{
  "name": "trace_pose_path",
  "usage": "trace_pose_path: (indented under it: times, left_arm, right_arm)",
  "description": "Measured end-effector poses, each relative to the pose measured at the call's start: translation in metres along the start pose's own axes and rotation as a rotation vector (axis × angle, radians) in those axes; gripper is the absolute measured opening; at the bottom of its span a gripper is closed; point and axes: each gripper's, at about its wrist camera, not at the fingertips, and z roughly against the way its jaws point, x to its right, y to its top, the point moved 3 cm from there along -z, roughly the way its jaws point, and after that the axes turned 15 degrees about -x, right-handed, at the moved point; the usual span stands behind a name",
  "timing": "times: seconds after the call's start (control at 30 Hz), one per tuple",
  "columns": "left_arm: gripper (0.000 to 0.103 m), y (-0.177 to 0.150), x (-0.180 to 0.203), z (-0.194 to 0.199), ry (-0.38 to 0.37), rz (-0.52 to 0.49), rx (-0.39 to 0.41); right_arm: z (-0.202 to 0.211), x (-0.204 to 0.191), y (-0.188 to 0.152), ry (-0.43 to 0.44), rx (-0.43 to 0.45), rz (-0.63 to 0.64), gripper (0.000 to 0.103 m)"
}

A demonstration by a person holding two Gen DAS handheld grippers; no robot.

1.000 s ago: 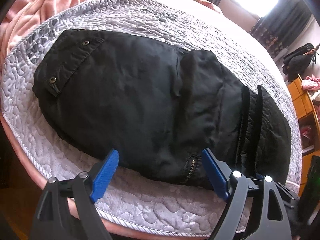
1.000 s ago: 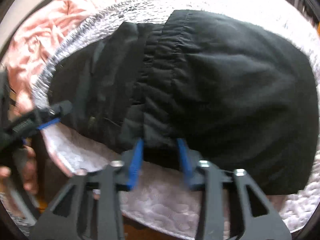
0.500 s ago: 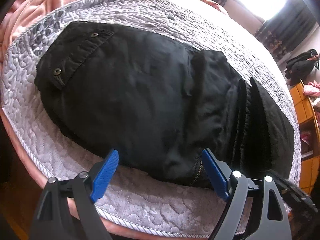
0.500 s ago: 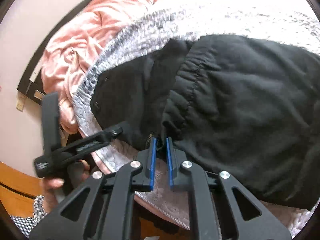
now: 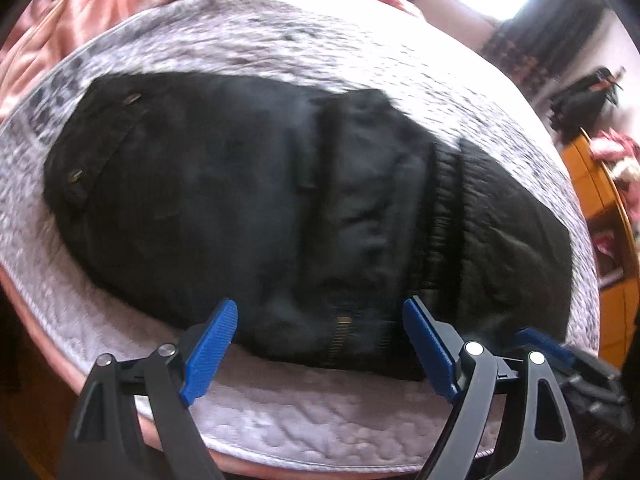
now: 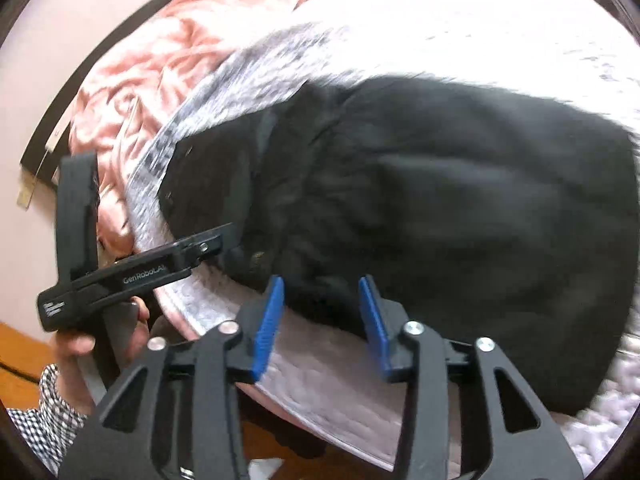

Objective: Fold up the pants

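Right tool, blue-padded, two-fingered: jaws opening, nothing pinched; the near edge of the folded black fabric pants lies just beyond the pads, probably let go so the fold settles. Left tool: jaws wide apart, empty, poised over the near hem by the brass zipper, likely ready to square the bundle. Pants lie as a compact stack on the grey quilted bed cover, near its near edge; crumpled pink blanket far left.

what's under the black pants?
The black pants lie on a grey quilted cover, which shows all around them. The part beneath the pants is covered and can't be seen.
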Motion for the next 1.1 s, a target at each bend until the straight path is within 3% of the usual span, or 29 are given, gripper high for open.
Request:
trace_pose_path:
  times: [0.13, 0.17, 0.27, 0.4, 0.57, 0.6, 0.7, 0.73, 0.77, 0.9, 1.0, 1.1]
  left_arm:
    - [0.085, 0.004, 0.039, -0.009, 0.008, -0.089, -0.007]
    - [0.085, 0.004, 0.046, -0.013, 0.011, -0.103, -0.008]
    - [0.085, 0.006, 0.063, -0.032, 0.036, -0.132, -0.043]
    - [0.089, 0.006, 0.064, -0.052, 0.029, -0.111, -0.076]
    - [0.091, 0.006, 0.063, -0.057, 0.015, -0.126, -0.092]
    - [0.092, 0.006, 0.063, -0.057, 0.016, -0.127, -0.094]
    - [0.092, 0.006, 0.065, -0.056, 0.021, -0.127, -0.096]
    - [0.093, 0.007, 0.067, -0.055, 0.022, -0.132, -0.094]
    - [0.094, 0.008, 0.070, -0.056, 0.019, -0.141, -0.098]
    - [0.100, 0.008, 0.077, -0.064, 0.041, -0.187, -0.092]
    - [0.100, 0.008, 0.079, -0.065, 0.044, -0.197, -0.088]
    - [0.099, 0.008, 0.073, -0.055, 0.003, -0.190, -0.100]
  right_arm:
    - [0.057, 0.069, -0.026, -0.111, 0.095, -0.142, 0.060]
    - [0.066, 0.086, -0.033, -0.136, 0.101, -0.169, 0.067]
    - [0.074, 0.130, -0.050, -0.169, 0.057, -0.223, 0.070]
    - [0.054, 0.168, -0.061, -0.081, -0.004, -0.264, 0.071]
    - [0.016, 0.187, -0.063, 0.144, -0.056, -0.275, 0.077]
    - [0.012, 0.188, -0.063, 0.163, -0.060, -0.280, 0.076]
    - [0.018, 0.183, -0.064, 0.161, -0.041, -0.269, 0.052]
    - [0.026, 0.181, -0.065, 0.141, -0.028, -0.246, 0.035]
    - [0.032, 0.176, -0.064, 0.124, -0.011, -0.225, 0.027]
    - [0.027, 0.178, -0.058, 0.114, -0.030, -0.291, 0.024]
    - [0.011, 0.182, -0.059, 0.067, -0.055, -0.316, 0.030]
    - [0.023, 0.176, -0.057, 0.012, -0.042, -0.341, 0.043]
